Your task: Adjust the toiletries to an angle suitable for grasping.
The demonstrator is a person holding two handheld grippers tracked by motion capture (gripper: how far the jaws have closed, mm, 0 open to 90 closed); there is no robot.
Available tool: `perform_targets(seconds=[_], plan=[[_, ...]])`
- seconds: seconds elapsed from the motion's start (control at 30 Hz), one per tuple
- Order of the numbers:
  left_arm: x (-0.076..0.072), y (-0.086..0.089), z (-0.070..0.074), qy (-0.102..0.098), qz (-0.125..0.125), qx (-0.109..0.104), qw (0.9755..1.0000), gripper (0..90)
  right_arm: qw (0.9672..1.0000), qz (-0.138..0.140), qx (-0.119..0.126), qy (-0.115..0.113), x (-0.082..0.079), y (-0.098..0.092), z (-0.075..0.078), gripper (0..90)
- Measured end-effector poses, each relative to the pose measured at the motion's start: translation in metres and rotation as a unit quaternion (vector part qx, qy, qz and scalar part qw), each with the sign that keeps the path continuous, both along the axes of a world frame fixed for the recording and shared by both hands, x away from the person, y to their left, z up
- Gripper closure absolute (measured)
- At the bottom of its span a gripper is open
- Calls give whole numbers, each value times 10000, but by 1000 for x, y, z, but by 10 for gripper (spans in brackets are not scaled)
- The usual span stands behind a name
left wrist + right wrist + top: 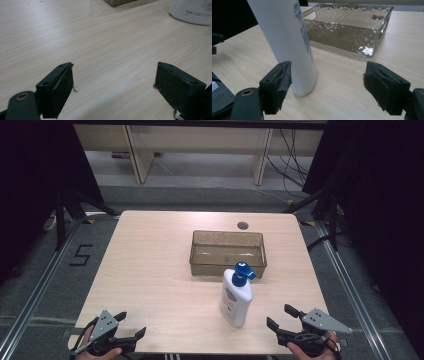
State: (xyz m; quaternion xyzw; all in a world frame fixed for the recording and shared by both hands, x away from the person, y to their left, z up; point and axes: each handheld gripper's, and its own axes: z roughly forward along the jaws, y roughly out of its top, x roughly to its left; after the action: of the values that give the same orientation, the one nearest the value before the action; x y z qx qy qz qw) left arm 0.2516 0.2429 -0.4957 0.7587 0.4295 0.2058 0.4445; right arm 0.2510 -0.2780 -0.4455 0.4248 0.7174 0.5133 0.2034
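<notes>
Two grippers at the desk [150, 265] near edge, left gripper [131, 325] and right gripper [281, 316] both spread wide and empty, white pump bottle [236, 297] upright just before the clear bin [227, 254], nearer the right gripper.

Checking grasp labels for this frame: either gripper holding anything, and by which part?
Nothing is held. The left gripper and right gripper both stand open near the table's near edge; the pump bottle stands upright, untouched, in front of the clear bin.

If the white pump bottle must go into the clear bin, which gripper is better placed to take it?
Probably the right gripper: open, it sits nearer the upright pump bottle, which stands beside one jaw in its own view. The left gripper is farther off.
</notes>
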Motion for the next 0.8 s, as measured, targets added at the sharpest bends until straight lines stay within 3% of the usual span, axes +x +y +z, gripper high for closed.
perform_targets(seconds=[0.07,0.13,0.33,0.4,0.43,0.47,0.53,0.57,0.73,0.8], plan=[[0,0,0,5,-9,21,10000,149,9999,56,34,105,-2,1,4,230],[0,1,0,38,-24,117,9999,149,9999,86,13,-54,-1,1,7,230],[0,2,1,59,-61,178,9998,149,9997,172,118,-147,-2,6,18,233],[0,2,1,48,-67,143,9999,149,9996,196,-3,-199,-2,6,22,234],[0,2,1,49,-61,140,9999,149,9995,193,236,-99,-4,11,23,234],[0,2,1,50,-62,144,9999,149,9994,282,86,-155,-2,10,24,233],[0,2,1,53,-61,136,9999,149,9996,268,39,-105,-4,11,27,233],[0,2,1,55,-64,141,9999,149,9994,291,14,-212,-3,11,29,233],[0,2,1,52,-33,99,9999,149,9990,389,66,-205,-3,16,37,233],[1,2,1,51,-35,100,9999,149,9984,434,41,-354,-1,18,39,233]])
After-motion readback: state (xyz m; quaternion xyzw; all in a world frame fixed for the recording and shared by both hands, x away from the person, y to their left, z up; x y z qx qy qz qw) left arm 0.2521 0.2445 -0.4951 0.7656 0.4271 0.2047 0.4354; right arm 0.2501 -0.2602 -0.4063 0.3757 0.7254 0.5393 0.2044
